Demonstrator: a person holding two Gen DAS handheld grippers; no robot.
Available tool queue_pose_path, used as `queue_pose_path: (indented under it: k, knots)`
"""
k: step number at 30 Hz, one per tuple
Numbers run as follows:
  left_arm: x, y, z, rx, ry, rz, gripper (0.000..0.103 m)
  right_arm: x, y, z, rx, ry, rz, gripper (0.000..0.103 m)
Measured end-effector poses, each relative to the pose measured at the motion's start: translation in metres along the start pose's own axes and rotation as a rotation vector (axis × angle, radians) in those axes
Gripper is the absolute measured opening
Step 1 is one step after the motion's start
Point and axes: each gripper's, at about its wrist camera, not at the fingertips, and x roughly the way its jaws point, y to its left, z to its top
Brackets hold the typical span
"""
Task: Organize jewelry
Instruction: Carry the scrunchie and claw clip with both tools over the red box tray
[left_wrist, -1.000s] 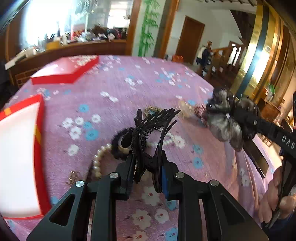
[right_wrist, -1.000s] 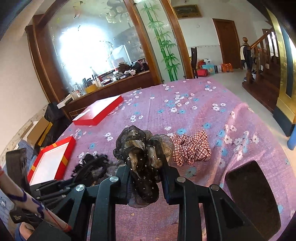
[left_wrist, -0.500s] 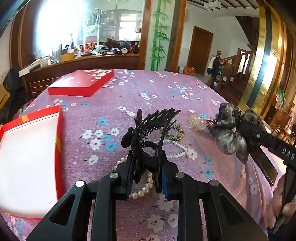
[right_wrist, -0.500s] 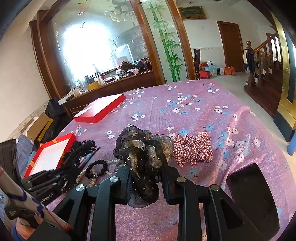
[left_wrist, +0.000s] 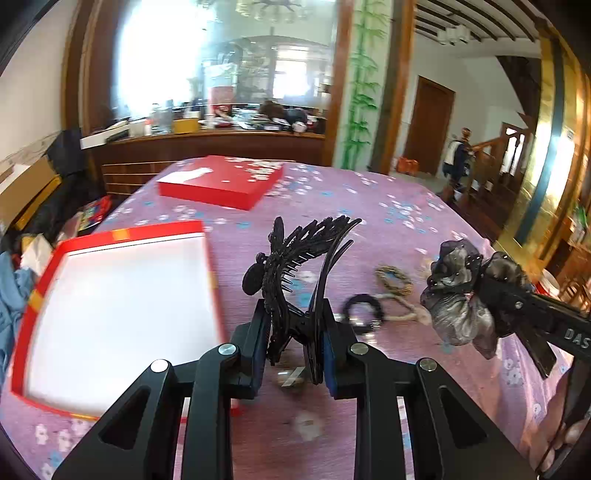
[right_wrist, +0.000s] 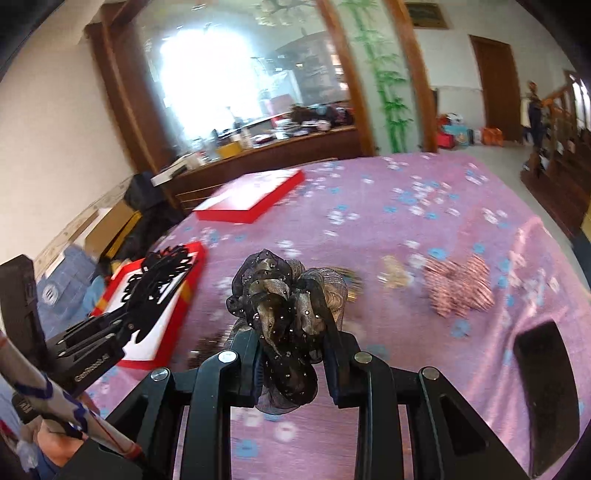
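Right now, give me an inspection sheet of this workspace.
Surface: table under a purple floral cloth.
Job's things: open red box, white inside, empty; red lid farther back; black hair claw and dark sheer scrunchie both held; plaid scrunchie, black bead bracelet, braided band on the cloth.
Clutter: dark flat object at the table's right edge.
Grippers: left gripper shut on the claw; right gripper shut on the sheer scrunchie.
Cables: nothing seen.
Surroundings: cluttered wooden counter, staircase.
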Motion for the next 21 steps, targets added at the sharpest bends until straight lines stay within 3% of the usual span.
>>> queue_pose_path:
  k: [6,13,21]
  knots:
    - [-0.018,0.058,-0.001,-0.087,-0.017,0.049,0.024,0.015,0.059,0.014,-0.102,0.031,0.058,0.029]
    - [-0.031,0.134,-0.001,-0.169,-0.026,0.158,0.024,0.049,0.135,0.031,-0.206,0.078,0.146,0.030]
    - [-0.028,0.205,0.005,-0.197,0.025,0.228,0.024,0.108,0.194,0.051,-0.242,0.150,0.204,0.030]
